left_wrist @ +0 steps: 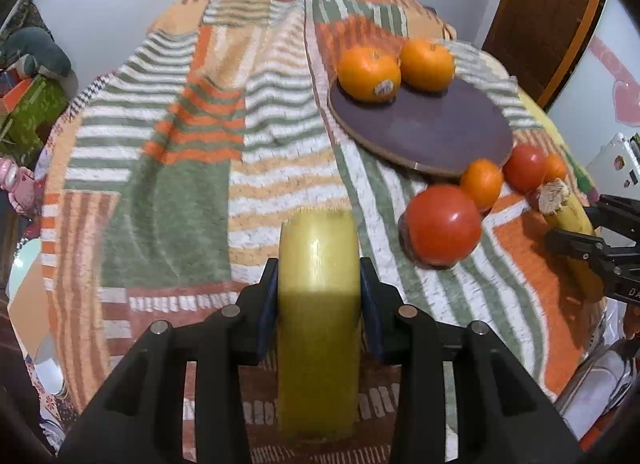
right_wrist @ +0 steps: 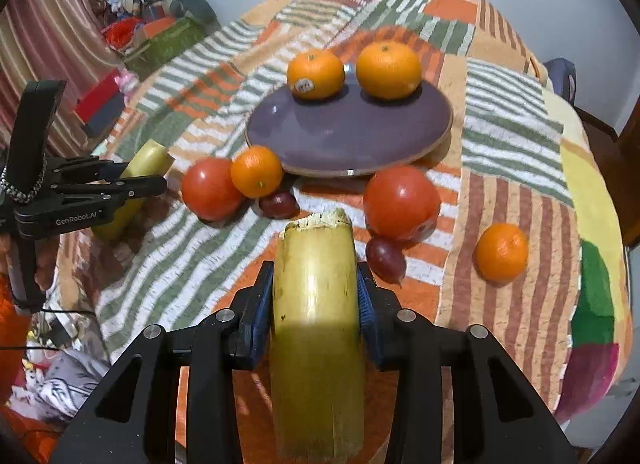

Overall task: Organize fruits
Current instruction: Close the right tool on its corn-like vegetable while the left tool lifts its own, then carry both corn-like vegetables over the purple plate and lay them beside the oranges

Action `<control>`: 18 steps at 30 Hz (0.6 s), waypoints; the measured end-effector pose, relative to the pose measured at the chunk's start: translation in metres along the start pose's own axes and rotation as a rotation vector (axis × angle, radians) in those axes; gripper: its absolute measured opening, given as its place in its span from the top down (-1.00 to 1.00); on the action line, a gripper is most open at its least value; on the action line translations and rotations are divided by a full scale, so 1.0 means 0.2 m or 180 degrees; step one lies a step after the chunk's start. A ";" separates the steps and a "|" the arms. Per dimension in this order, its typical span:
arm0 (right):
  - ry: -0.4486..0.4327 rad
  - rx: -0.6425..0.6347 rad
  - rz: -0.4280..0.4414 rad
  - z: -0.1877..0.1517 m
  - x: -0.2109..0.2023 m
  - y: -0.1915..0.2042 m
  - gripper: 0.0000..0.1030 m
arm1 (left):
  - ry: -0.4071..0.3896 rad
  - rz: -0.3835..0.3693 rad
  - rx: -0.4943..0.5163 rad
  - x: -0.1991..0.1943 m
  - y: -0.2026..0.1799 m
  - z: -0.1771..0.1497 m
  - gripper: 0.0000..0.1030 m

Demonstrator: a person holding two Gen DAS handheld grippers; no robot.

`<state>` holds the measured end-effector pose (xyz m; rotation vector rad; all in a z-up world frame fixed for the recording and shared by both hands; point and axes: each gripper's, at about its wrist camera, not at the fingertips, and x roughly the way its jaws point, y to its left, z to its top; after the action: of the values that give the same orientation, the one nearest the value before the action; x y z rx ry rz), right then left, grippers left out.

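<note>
Left gripper (left_wrist: 319, 284) jaws clamp a smooth yellow banana (left_wrist: 318, 304); right gripper (right_wrist: 316, 292) jaws clamp a rough-ended yellow banana (right_wrist: 316, 304). Two round oranges (right_wrist: 316, 73) sit at twelve o'clock on the flat purple plate (right_wrist: 352, 136).

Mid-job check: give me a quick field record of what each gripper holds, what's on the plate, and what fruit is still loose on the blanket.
left gripper: jaws shut on a banana
right gripper: jaws shut on a second banana
plate: purple, holds two oranges
loose on blanket: two tomatoes, two small oranges, two dark red fruits
</note>
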<state>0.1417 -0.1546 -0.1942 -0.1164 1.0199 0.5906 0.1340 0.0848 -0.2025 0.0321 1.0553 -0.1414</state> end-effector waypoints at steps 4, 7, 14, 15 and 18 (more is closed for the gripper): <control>-0.0250 0.0046 -0.0007 0.05 -0.12 -0.02 0.31 | -0.0241 -0.0016 -0.0029 -0.14 -0.01 0.05 0.27; -0.0429 0.0059 -0.0015 0.07 -0.21 -0.03 0.31 | -0.0434 -0.0022 -0.0004 -0.25 -0.03 0.09 0.28; -0.0784 0.0030 -0.0083 0.18 -0.35 -0.04 0.31 | -0.0795 -0.0096 0.0046 -0.40 -0.10 0.22 0.28; -0.0809 0.0027 -0.0088 0.19 -0.36 -0.04 0.31 | -0.0824 -0.0114 0.0050 -0.41 -0.11 0.24 0.28; -0.0891 0.0006 -0.0137 0.24 -0.36 -0.05 0.31 | -0.0870 -0.0171 0.0071 -0.41 -0.15 0.29 0.29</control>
<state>0.1566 -0.1760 -0.1099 -0.0520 0.7446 0.5494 0.1395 0.0586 -0.1011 0.0043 0.7821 -0.2004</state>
